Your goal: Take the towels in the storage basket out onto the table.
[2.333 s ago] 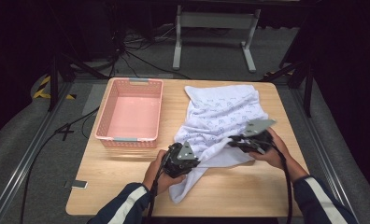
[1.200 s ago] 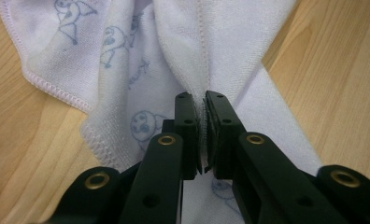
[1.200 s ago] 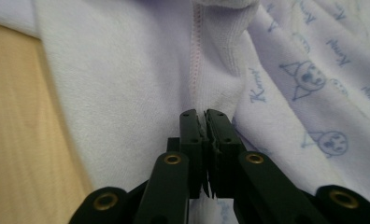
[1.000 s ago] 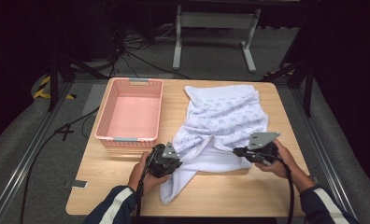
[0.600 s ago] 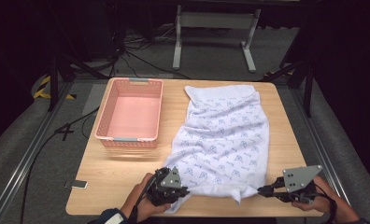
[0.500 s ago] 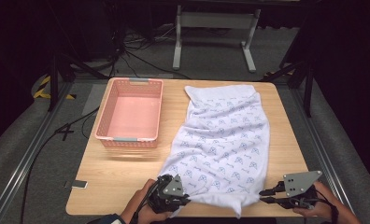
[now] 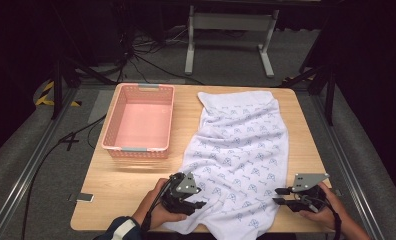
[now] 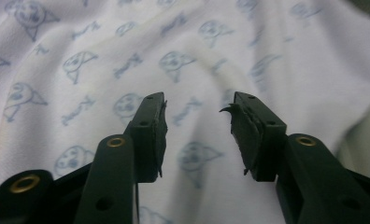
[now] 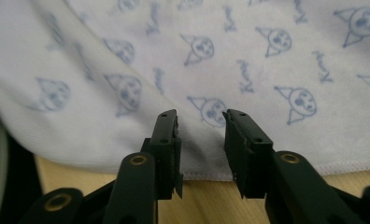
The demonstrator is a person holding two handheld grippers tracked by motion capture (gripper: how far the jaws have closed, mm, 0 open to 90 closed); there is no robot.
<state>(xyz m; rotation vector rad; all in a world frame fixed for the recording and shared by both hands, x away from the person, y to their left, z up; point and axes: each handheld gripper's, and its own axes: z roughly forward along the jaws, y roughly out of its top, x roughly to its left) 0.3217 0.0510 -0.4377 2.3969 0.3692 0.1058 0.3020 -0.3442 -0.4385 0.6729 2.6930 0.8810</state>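
A white towel (image 7: 241, 150) with a blue cat-face print lies stretched out lengthwise on the wooden table (image 7: 111, 185), its near end hanging slightly over the front edge. My left gripper (image 7: 198, 201) rests at the towel's near left corner. Its jaws have just been opening and stand apart over the cloth (image 8: 127, 46), with nothing pinched between them (image 8: 197, 105). My right gripper (image 7: 278, 196) sits at the near right edge of the towel. Its jaws (image 9: 202, 116) have also just been opening; the hemmed edge (image 9: 248, 46) lies loose below the gap.
A pink plastic basket (image 7: 138, 122) stands empty on the table's left half, beside the towel. A small grey object (image 7: 81, 197) lies at the front left corner. Behind the table, a metal stand (image 7: 231, 30) and cables (image 7: 151, 55) sit on the floor.
Both grippers drew the bunched towel toward the front edge and apart, spreading it flat. Their jaws, shut on the cloth before, now stand apart and the towel lies loose.
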